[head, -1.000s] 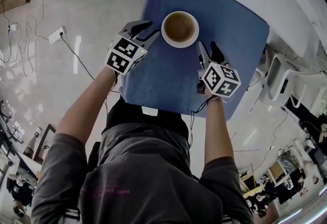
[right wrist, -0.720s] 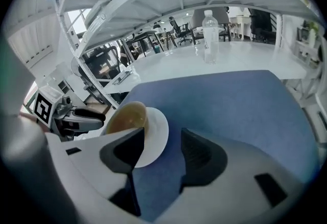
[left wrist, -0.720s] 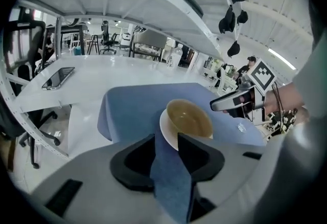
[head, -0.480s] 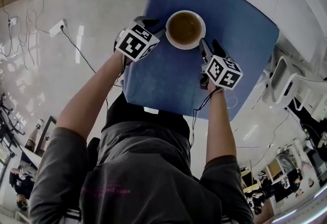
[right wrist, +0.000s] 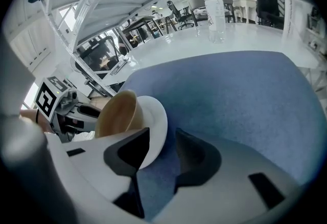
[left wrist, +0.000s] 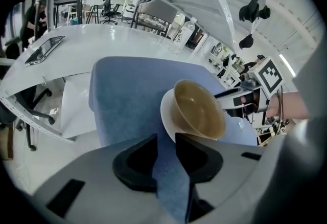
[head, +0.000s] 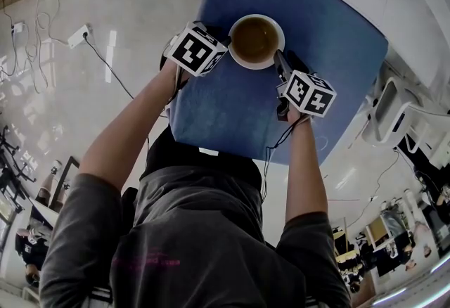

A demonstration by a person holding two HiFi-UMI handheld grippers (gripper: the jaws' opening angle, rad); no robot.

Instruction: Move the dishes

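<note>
Though your left gripper and right gripper have just been closing their jaws, neither pinches the plate rim between them yet; squeeze, then lift.

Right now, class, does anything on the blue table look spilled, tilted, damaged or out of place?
Nothing stands out. The round brown bowl sits upright on the round white plate, which lies flat on the blue fabric-topped table. No spill, chip or crack shows in any view.
</note>
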